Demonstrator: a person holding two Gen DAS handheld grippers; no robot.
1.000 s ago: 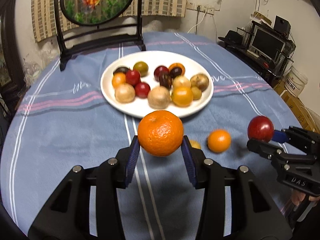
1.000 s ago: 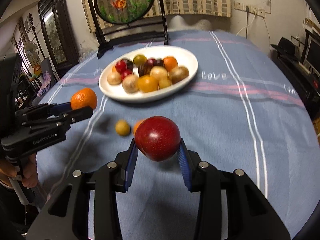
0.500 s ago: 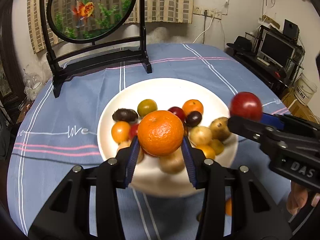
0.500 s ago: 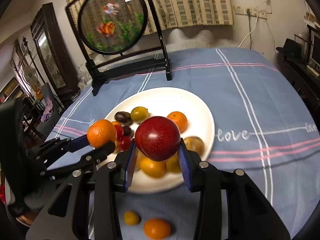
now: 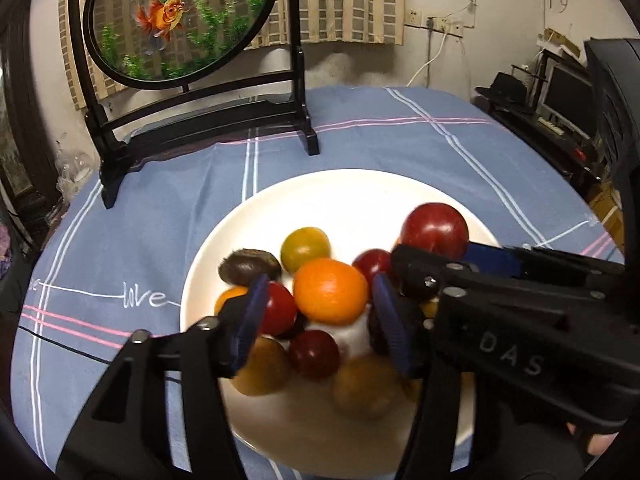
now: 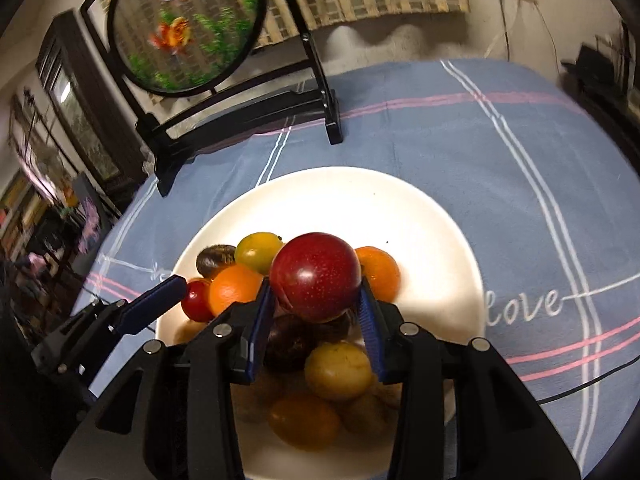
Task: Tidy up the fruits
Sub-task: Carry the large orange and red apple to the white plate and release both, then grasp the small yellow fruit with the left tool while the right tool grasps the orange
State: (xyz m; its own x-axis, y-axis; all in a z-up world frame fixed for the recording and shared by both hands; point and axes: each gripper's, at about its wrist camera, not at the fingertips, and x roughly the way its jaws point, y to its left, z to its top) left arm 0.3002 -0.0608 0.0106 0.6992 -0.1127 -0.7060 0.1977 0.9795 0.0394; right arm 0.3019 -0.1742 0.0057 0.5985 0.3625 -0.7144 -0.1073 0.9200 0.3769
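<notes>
While the spread left gripper [image 5: 320,312] flanks a round orange mandarin [image 5: 330,291], the right gripper [image 6: 316,312] clamps a glossy red plum [image 6: 315,277] over the white ceramic plate's [image 6: 360,196] centre.

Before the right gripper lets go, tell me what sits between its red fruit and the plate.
Other fruit does. The red fruit, held in the right gripper, hangs over the pile, and a dark fruit lies right under it. Bare plate shows only on the far side.
</notes>
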